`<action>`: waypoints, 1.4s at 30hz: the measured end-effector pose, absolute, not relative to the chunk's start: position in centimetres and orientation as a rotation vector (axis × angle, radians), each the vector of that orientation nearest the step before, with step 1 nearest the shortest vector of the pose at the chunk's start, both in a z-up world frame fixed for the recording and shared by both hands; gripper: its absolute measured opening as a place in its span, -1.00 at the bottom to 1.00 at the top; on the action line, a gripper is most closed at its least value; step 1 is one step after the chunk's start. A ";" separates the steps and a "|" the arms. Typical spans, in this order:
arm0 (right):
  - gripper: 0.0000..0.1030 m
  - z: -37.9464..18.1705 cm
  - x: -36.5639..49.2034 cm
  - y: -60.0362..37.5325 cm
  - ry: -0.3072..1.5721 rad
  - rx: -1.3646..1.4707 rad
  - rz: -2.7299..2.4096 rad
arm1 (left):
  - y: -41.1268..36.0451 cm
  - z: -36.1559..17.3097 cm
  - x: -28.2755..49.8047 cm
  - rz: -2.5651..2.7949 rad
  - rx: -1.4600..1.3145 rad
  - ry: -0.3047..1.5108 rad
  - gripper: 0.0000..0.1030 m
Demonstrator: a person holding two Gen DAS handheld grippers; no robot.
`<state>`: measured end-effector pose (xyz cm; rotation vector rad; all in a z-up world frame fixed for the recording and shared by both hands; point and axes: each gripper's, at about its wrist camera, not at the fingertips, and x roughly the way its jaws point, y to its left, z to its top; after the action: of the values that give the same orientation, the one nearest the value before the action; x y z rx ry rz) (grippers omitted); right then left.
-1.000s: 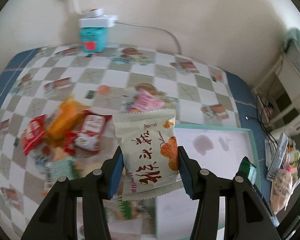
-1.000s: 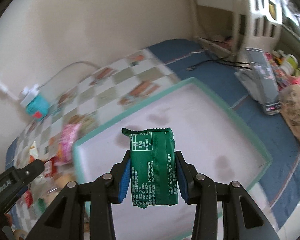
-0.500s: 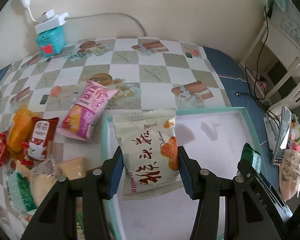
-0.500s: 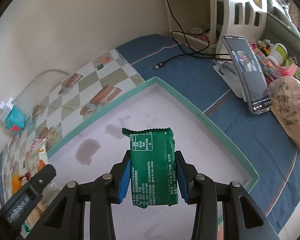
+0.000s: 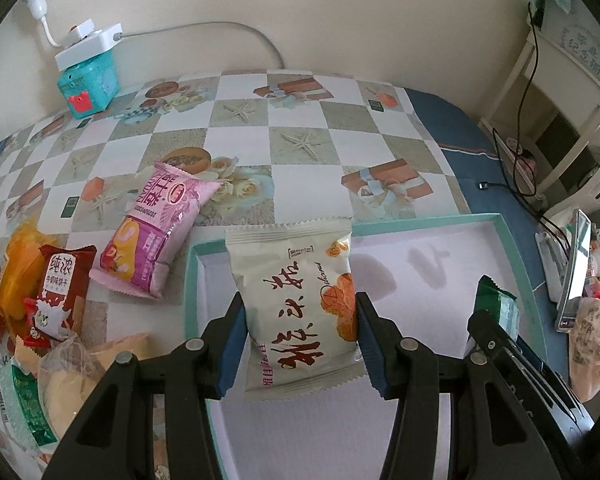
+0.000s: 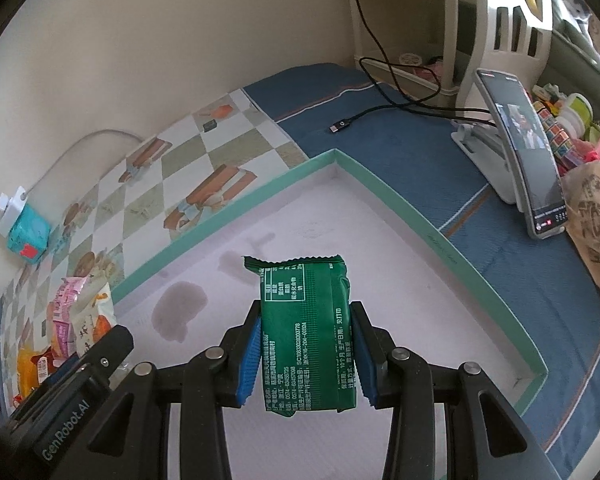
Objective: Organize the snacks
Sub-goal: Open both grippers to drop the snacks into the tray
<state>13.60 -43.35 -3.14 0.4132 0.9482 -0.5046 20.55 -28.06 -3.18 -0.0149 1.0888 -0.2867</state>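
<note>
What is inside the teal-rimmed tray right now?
The teal-rimmed tray shows only a bare pale floor with a few darker stains; no snack lies on it. The cream packet and green packet, each held in a gripper, cover part of the floor.

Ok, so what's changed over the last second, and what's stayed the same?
Both grippers have carried their packets over the tray and lower toward it: the left gripper with the cream packet, the right gripper with the green packet. Neither let go. The pink packet and the other snacks on the table stayed put.
</note>
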 end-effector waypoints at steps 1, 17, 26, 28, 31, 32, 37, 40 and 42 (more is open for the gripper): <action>-0.16 -3.2 13.7 -43.3 0.951 0.411 -0.506 | -28.1 -3.2 20.6 -0.287 -0.014 1.089 0.04; 0.18 -2.7 13.8 -43.2 0.972 0.384 -0.489 | -27.1 -1.7 20.5 -0.278 -0.035 1.091 0.38; 0.59 -2.2 13.2 -42.9 0.991 0.392 -0.486 | -25.1 -0.7 20.4 -0.196 -0.018 1.084 0.79; 0.68 -2.2 13.2 -42.7 0.997 0.381 -0.479 | -24.6 -0.5 20.4 -0.194 -0.028 1.088 0.79; 0.88 -2.0 13.1 -42.1 1.001 0.352 -0.476 | -24.0 -0.2 20.2 -0.185 -0.029 1.086 0.80; 0.96 -2.0 13.0 -41.9 1.001 0.346 -0.472 | -23.8 -0.1 20.1 -0.180 -0.030 1.084 0.80; 1.00 -1.3 12.8 -40.8 0.995 0.308 -0.443 | -22.4 0.6 19.7 -0.156 -0.062 1.071 0.81; 1.00 -0.7 12.5 -40.0 0.978 0.282 -0.439 | -21.3 1.0 19.4 -0.142 -0.087 1.059 0.90; 1.00 -0.1 12.3 -39.5 0.960 0.275 -0.426 | -20.7 1.3 19.1 -0.132 -0.092 1.050 0.90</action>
<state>12.34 -39.49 -0.13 0.2750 0.9596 -0.4257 19.07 -20.71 1.35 -0.0920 1.0499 -0.1317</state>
